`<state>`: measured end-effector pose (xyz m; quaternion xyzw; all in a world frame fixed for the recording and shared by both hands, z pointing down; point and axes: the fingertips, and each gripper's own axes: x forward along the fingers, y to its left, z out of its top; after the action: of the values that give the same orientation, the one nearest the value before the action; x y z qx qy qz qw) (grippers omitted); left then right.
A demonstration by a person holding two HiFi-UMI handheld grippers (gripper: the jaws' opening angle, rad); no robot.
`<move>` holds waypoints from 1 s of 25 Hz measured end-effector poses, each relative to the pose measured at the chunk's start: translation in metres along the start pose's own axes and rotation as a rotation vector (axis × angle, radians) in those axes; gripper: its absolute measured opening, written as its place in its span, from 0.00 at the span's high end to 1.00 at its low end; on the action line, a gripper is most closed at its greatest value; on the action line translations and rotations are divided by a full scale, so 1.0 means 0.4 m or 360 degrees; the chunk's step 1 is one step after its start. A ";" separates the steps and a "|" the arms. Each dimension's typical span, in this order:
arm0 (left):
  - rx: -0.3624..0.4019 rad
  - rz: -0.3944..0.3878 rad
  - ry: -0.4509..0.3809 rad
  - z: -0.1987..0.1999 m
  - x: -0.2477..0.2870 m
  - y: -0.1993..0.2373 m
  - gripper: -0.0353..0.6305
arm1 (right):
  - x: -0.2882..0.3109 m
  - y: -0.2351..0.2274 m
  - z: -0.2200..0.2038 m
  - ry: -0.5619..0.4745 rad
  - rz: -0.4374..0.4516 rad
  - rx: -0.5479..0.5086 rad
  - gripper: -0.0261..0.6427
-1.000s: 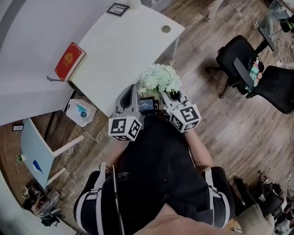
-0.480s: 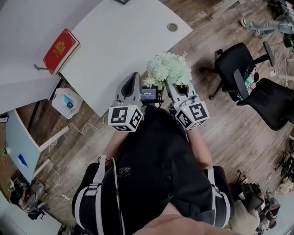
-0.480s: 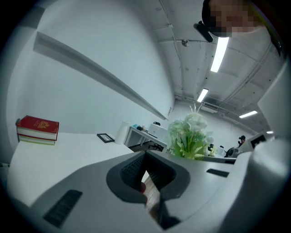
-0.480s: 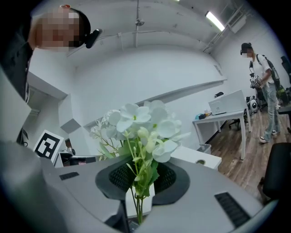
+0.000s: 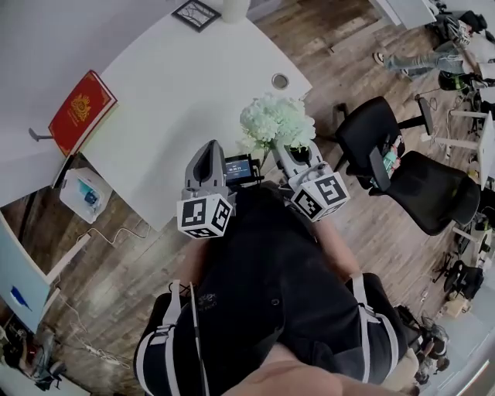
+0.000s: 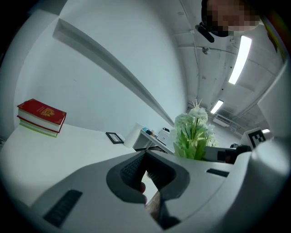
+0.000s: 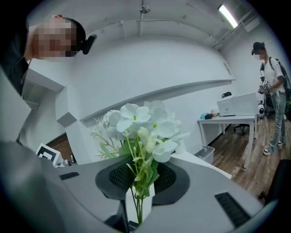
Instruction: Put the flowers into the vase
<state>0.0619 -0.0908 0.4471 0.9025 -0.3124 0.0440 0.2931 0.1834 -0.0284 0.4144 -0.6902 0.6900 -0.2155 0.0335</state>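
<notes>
While the person stands at the near edge of the white bench (image 5: 178, 93) with both tools raised in front of the chest, the right gripper (image 5: 288, 151) has its jaws pinched on the green stems of the flowers (image 5: 274, 122). It is a bunch of white blooms held upright, heads above the jaws. Seen from the head view, the bunch hangs just over the bench's near edge, toward its right corner. The right gripper view shows the stems running down between the two dark ribbed pads, with leaves spilling over them. The left gripper (image 5: 207, 148) is level with the other, just to its left and also at the bench's near edge. Its jaws are pressed together at the tips and carry nothing (only a sliver of bench and floor shows through the wedge behind them). At the bench's far edge stands the white vase (image 5: 235, 8), upright and well apart from the flowers, with a small dark picture frame (image 5: 196, 13) just beside it. A red book (image 5: 81, 110) lies flat on the bench's far left side, and a round cable hole (image 5: 280, 80) sits near its right corner. Off the bench's right side, two black chairs (image 5: 371, 131) stand on the wooden floor (image 5: 363, 224).
</notes>
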 end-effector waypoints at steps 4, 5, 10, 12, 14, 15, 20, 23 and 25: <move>-0.0079 0.0035 -0.0011 0.013 0.033 0.053 0.88 | 0.061 -0.014 0.022 0.0012 -0.0018 0.0015 0.82; -0.0100 0.0043 -0.0015 0.015 0.041 0.060 0.88 | 0.072 -0.015 0.029 0.0017 -0.0016 0.0009 0.82; -0.0094 0.0063 -0.0083 0.052 0.088 0.044 0.88 | 0.112 -0.052 0.077 0.0018 0.0026 -0.0036 0.82; -0.0067 0.0105 -0.0116 0.062 0.102 0.043 0.88 | 0.129 -0.073 0.094 0.0006 0.0060 -0.0027 0.82; -0.0050 0.0168 -0.0141 0.065 0.117 0.046 0.88 | 0.151 -0.089 0.112 -0.0016 0.0126 -0.0026 0.82; -0.0048 0.0204 -0.0154 0.064 0.125 0.045 0.88 | 0.163 -0.098 0.119 -0.0023 0.0166 -0.0026 0.82; -0.0034 0.0398 -0.0198 0.048 0.187 0.009 0.88 | 0.218 -0.176 0.130 -0.0011 0.0395 0.0030 0.82; -0.0023 0.0478 -0.0207 0.046 0.251 -0.046 0.88 | 0.239 -0.260 0.146 0.0010 0.0507 0.0064 0.82; 0.0009 0.0520 -0.0199 0.048 0.293 -0.077 0.88 | 0.256 -0.310 0.157 0.0020 0.0572 0.0094 0.82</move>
<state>0.1720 -0.1451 0.4464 0.8415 -0.4725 0.0358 0.2594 0.3168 -0.1375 0.4258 -0.5530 0.7959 -0.2305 0.0874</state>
